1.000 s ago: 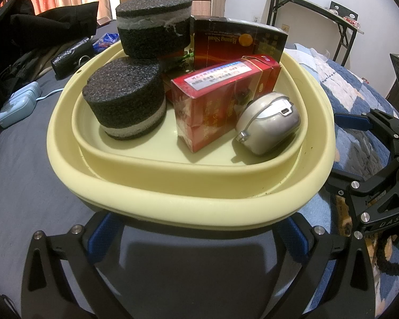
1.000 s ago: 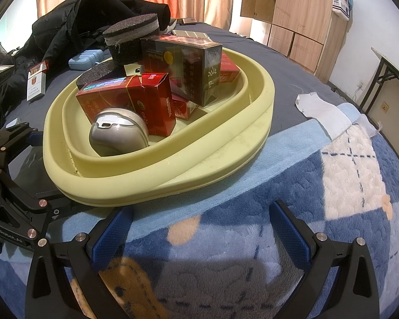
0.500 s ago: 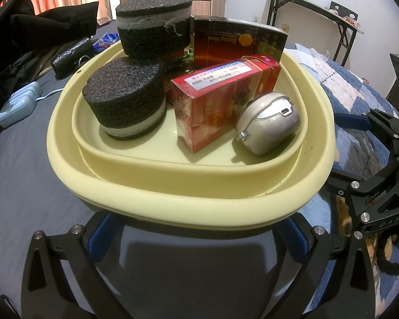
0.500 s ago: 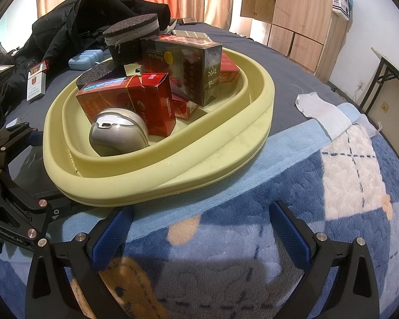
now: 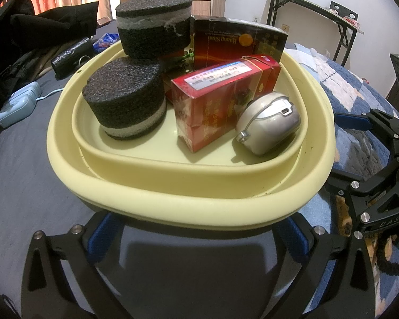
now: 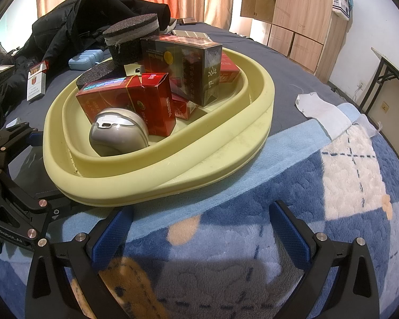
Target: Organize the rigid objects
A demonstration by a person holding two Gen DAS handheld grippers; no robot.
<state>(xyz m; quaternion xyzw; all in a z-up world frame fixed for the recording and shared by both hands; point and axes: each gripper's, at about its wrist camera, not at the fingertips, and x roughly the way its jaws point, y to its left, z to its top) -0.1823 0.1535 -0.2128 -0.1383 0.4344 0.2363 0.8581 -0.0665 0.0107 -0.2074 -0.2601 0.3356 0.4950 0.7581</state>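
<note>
A pale yellow basin (image 5: 188,202) (image 6: 173,170) sits on the bed. It holds two black foam discs (image 5: 125,103), one stacked higher (image 5: 154,26), a red box (image 5: 220,101) (image 6: 135,103), a dark box (image 5: 236,42) (image 6: 188,66) and a silver mouse-like device (image 5: 268,127) (image 6: 117,133). My left gripper (image 5: 196,236) is open and empty, just in front of the basin's near rim. My right gripper (image 6: 199,228) is open and empty over the blue blanket, short of the basin. Each gripper also shows at the edge of the other's view.
A black jacket (image 6: 74,26) lies behind the basin. A light blue case (image 5: 16,106) (image 6: 85,58) and a cigarette pack (image 6: 36,82) lie on the dark sheet. A white cloth (image 6: 321,111) lies on the blanket. A wooden wardrobe (image 6: 300,13) and a folding table (image 5: 319,13) stand beyond.
</note>
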